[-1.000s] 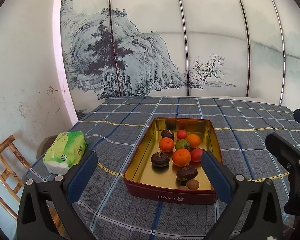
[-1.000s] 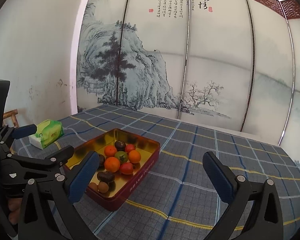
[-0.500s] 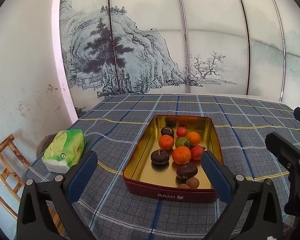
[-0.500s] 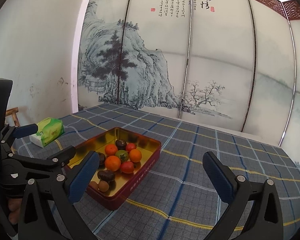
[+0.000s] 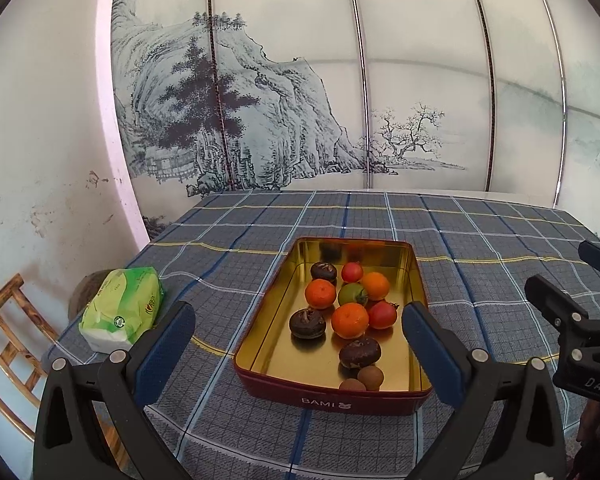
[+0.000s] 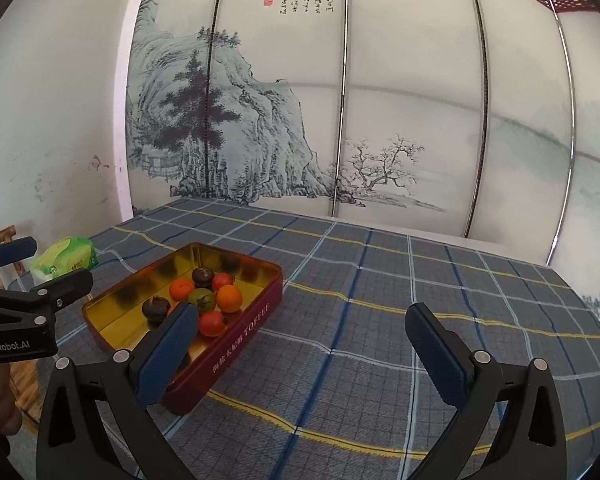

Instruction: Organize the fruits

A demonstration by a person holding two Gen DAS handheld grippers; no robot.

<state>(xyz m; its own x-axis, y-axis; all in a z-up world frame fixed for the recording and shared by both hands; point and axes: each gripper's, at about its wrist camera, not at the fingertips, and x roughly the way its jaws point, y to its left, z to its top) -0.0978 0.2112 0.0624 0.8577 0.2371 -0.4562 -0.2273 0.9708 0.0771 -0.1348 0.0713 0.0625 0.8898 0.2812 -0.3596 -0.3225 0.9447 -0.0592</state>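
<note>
All fruits point(image 5: 341, 312) lie in the tin point(image 5: 260, 332) at desk point(image 5: 479, 240) centre, none outside. This fits either fruits gathered or sorting still pending. My left tool point(image 5: 298, 344) and right tool point(image 6: 301, 344) gape wide, holding nothing, tin at 12 and 10 o'clock.

The right hand-held gripper point(image 6: 300, 344) finger hides part of the tin's point(image 6: 236, 344) fruit.

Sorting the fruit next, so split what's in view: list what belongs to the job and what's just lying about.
Belongs to the job:
- red tin, gold inside
- fruits in it: oranges, red tomatoes, green tomato, dark fruits, small brown fruits
- left hand-held gripper and right hand-held gripper, both open

Lying about:
- green tissue pack
- wooden chair
</note>
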